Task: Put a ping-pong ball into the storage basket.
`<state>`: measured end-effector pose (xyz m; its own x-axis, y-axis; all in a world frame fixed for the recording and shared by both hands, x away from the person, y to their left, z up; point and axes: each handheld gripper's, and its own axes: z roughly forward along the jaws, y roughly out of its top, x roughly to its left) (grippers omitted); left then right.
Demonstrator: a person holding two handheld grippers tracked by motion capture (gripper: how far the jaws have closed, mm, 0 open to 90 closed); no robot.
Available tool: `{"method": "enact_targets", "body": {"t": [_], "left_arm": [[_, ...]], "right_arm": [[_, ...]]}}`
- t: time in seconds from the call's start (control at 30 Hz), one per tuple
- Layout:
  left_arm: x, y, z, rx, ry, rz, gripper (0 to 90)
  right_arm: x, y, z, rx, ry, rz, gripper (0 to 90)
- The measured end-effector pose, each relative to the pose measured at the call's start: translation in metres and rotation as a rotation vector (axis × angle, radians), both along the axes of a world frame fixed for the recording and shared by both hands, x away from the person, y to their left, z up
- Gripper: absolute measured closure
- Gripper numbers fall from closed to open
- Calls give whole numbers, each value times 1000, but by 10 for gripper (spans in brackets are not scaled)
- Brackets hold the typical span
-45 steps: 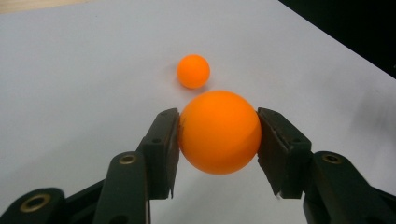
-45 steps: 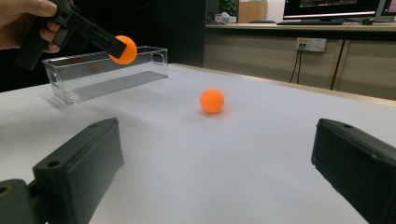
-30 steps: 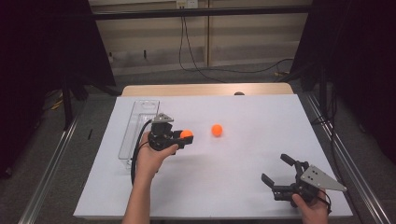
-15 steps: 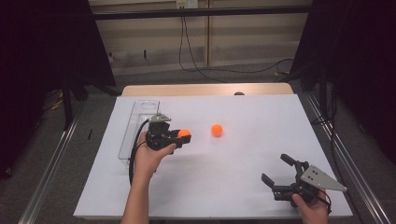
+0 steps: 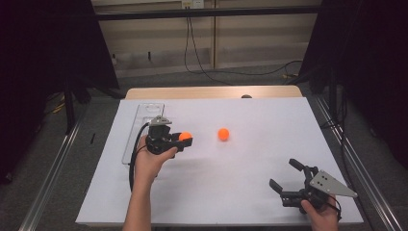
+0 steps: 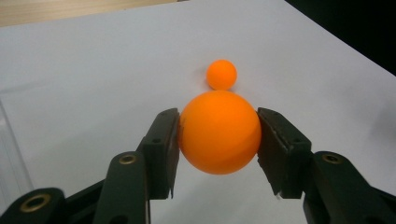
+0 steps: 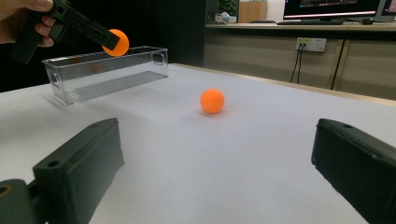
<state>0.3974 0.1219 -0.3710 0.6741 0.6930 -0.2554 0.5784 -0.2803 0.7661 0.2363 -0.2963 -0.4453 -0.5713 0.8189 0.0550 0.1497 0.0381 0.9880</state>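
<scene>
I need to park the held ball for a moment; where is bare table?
Bare table between left gripper and right gripper; also the far right, beyond the loose ball. The tray crowds the left edge.

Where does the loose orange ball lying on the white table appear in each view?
High view: loose orange ball at table centre, right of the left gripper.
Left gripper view: upper centre, just beyond the held ball.
Right gripper view: centre.
Shared landmark: the clear bin.
</scene>
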Motion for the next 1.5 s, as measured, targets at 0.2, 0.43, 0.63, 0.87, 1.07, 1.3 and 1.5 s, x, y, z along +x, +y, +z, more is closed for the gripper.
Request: {"method": "enact_targets", "body": {"t": [0.2, 0.43, 0.63, 0.87, 1.07, 1.3, 1.5], "left_arm": [[0, 3, 0, 4, -6, 7, 509], [0, 8, 2, 3, -10, 22, 509], [0, 12, 3, -3, -13, 38, 509], [0, 16, 4, -1, -16, 43, 509], [0, 18, 5, 6, -22, 58, 509], [0, 21, 6, 18, -26, 66, 509], [0, 25, 7, 15, -29, 76, 509]], "right_arm": [[0, 0, 0, -1, 0, 0, 18], [0, 0, 0, 0, 0, 0, 18], [0, 0, 0, 0, 1, 0, 18], [0, 0, 0, 0, 1, 0, 18], [0, 0, 0, 0, 1, 1, 18], [0, 0, 0, 0, 2, 0, 18], [0, 0, 0, 0, 0, 0, 18]]}}
